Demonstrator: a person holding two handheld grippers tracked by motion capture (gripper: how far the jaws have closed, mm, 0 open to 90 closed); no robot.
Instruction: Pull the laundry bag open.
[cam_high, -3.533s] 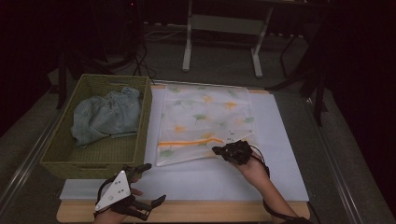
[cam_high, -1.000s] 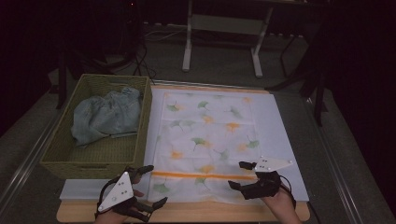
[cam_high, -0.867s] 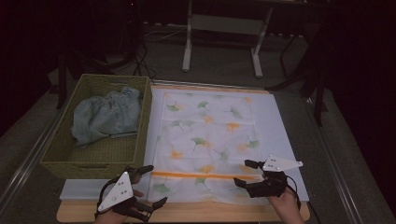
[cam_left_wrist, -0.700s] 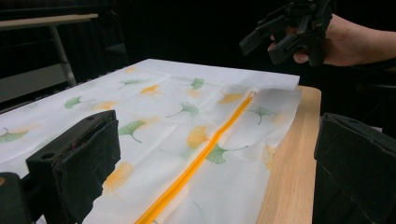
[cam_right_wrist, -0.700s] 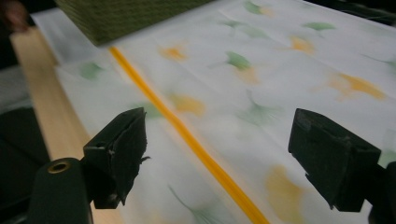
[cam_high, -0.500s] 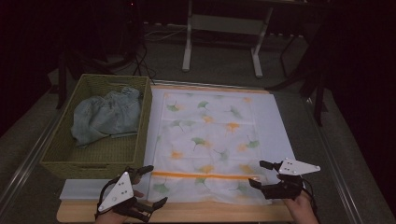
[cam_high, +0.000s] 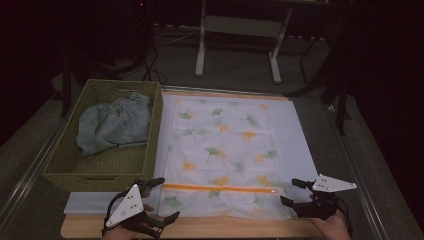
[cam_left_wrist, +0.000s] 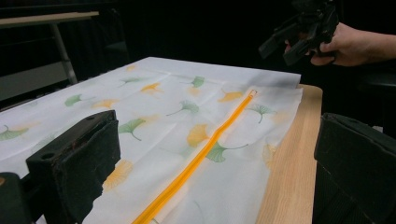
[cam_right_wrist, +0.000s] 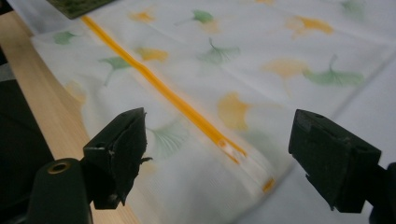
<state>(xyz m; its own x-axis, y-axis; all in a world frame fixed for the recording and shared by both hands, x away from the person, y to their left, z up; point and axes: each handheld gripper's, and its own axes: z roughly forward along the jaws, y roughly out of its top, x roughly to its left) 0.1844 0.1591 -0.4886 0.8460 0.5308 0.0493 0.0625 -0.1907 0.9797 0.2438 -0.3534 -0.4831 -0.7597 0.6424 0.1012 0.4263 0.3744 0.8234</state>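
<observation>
On the white sheet (cam_high: 300, 145) that covers the table lies a thin white cloth bag (cam_high: 222, 150) printed with green and orange leaves, spread flat, with an orange zipper (cam_high: 220, 188) running across it close to its near edge. At the near left corner of the bag the left gripper (cam_high: 159, 200) hovers with its jaws spread wide and nothing between them; in the left gripper view the zipper runs away between the two jaws. At the near right corner the right gripper (cam_high: 292, 192) also stands wide apart and empty, just beside the zipper's end (cam_right_wrist: 233, 151), not touching the cloth. Left of the bag stands a woven basket (cam_high: 150, 145) with a crumpled pale blue garment (cam_high: 112, 125) inside.
</observation>
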